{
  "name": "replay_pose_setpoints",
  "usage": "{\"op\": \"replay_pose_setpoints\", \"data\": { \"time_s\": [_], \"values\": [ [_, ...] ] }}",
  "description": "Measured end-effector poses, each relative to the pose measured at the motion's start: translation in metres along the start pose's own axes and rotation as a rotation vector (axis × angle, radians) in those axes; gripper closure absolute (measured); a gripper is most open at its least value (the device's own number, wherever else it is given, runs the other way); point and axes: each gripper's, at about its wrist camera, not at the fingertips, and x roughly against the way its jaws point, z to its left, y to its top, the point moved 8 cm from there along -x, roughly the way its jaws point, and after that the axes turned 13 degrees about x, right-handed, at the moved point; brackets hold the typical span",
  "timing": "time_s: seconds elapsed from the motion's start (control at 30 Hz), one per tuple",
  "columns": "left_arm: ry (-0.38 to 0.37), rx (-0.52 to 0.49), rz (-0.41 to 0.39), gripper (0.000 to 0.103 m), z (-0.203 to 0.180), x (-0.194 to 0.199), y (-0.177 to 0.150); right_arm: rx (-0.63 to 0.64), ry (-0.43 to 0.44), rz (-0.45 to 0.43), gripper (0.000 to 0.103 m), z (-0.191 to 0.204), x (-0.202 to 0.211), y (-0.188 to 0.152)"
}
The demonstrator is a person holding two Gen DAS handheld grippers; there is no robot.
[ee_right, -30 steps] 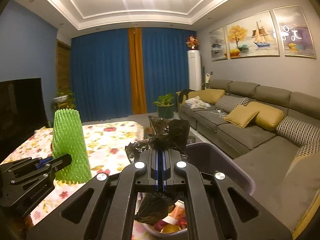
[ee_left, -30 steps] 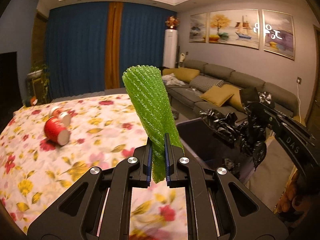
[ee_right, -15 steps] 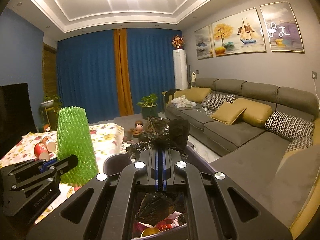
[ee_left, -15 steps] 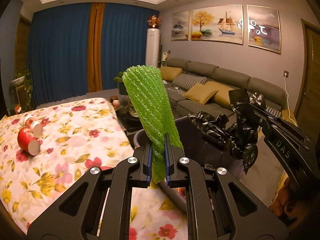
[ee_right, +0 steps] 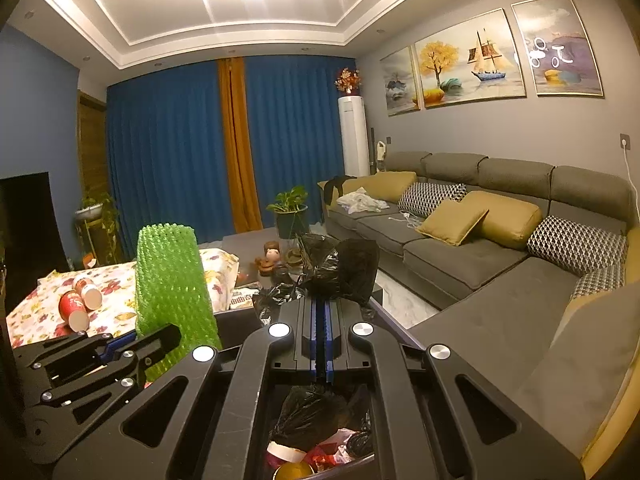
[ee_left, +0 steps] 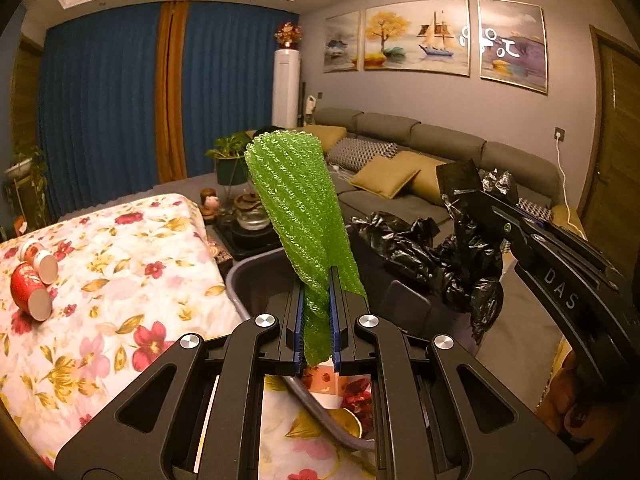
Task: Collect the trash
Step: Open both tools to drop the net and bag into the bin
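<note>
My left gripper (ee_left: 316, 300) is shut on a green foam net sleeve (ee_left: 298, 204), which stands up from the pads above the near rim of a dark trash bin (ee_left: 256, 276). From the right wrist view the sleeve (ee_right: 172, 280) and left gripper (ee_right: 120, 350) show at lower left. My right gripper (ee_right: 322, 308) is shut on the edge of the black trash bag (ee_right: 344, 264) that lines the bin; trash lies inside below it. In the left wrist view the bag (ee_left: 440, 252) hangs from the right gripper (ee_left: 476, 196).
Two red paper cups (ee_left: 34, 276) lie on the floral-clothed table (ee_left: 120, 280) at left; they appear again as red cups (ee_right: 80, 300). A grey sofa (ee_right: 480, 240) with cushions fills the right. A tea tray and plant (ee_left: 232, 160) stand beyond the bin.
Both grippers have swung right, away from the table and over the bin. The cups slid toward the left edge of the left wrist view. Both grips are unchanged.
</note>
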Motion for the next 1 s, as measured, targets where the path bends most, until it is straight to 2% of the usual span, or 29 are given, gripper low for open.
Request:
{"op": "replay_pose_setpoints", "data": {
  "time_s": [0.63,0.7,0.8,0.87,0.97,1.0],
  "values": [
    [-0.071,-0.011,0.039,0.093,-0.008,-0.017,-0.005,-0.010,0.018,0.000,0.099,-0.005,-0.011,-0.001],
    [-0.077,-0.018,0.043,0.091,-0.007,-0.018,-0.006,-0.011,0.022,-0.001,0.099,-0.005,-0.012,-0.001],
    [-0.082,-0.016,0.044,0.076,-0.006,-0.020,-0.006,-0.013,0.031,0.002,0.099,-0.007,-0.013,-0.003],
    [-0.083,-0.001,0.034,0.054,-0.003,-0.018,-0.005,-0.017,0.037,0.001,0.098,-0.007,-0.013,-0.003],
    [-0.073,0.016,0.017,0.039,0.003,-0.015,-0.003,-0.019,0.037,0.002,0.096,-0.007,-0.014,-0.003],
    [-0.069,0.023,0.010,0.036,0.005,-0.013,-0.002,-0.024,0.040,0.004,0.092,-0.007,-0.014,-0.003]
  ]
}}
